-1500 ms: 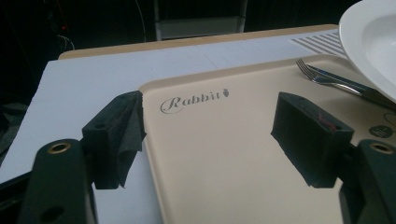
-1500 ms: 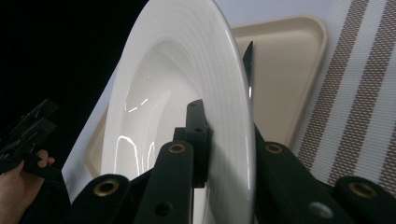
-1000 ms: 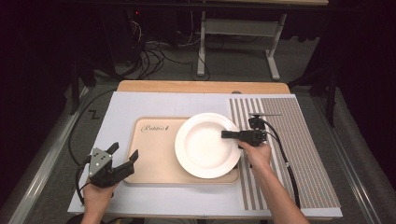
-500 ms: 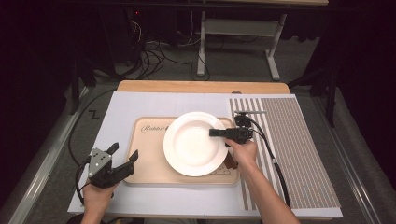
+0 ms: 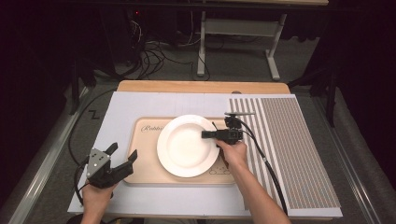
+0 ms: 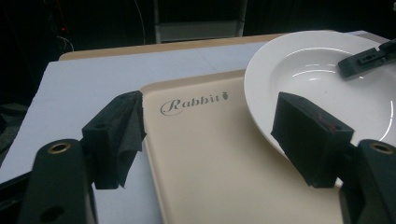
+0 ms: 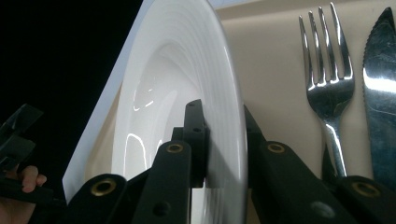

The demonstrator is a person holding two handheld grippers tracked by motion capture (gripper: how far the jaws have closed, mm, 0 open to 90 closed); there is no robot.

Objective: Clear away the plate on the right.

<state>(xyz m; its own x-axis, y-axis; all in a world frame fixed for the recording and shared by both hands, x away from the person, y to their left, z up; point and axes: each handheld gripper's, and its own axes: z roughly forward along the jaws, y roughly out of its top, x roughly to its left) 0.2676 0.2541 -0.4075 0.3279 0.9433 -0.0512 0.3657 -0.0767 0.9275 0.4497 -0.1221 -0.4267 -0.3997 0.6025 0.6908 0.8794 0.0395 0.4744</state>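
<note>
Moved: plate point(image 5: 188, 145) and right tongs point(image 5: 208, 135) sit further toward the left of the tray than a second ago, when the plate lay nearer the striped mat; left tongs have kept their place.
Right tongs: closed on the plate's right rim, one jaw above it and one below, as the right gripper view shows; the narrow pinch suits a thin rim.
Left tongs point(image 5: 122, 155): open, nothing between the jaws (they hover by the tray's near left corner, apart from the plate), likely waiting to steady or receive.
Plate position: on the tray point(image 5: 144, 163), roughly central, overhanging no edge that I can see; in the right gripper view it looks tilted, though that may be the camera's roll.
Plate material: glossy white ceramic, round, with a broad sloped rim and shallow well; slippery, so an edge grip could slide.
Tray: beige, smooth, matte, rounded corners, with "Rabbit" lettering point(image 6: 190, 105).
Fork point(image 7: 329, 79) and knife point(image 7: 380, 88): polished metal, side by side on the tray beyond the plate's edge, knife serrated.
Striped mat point(image 5: 285, 149): flat, fine grey-white stripes, on the desk's right.
Desk point(image 5: 121, 105): pale, flat cover over a wooden board.
</note>
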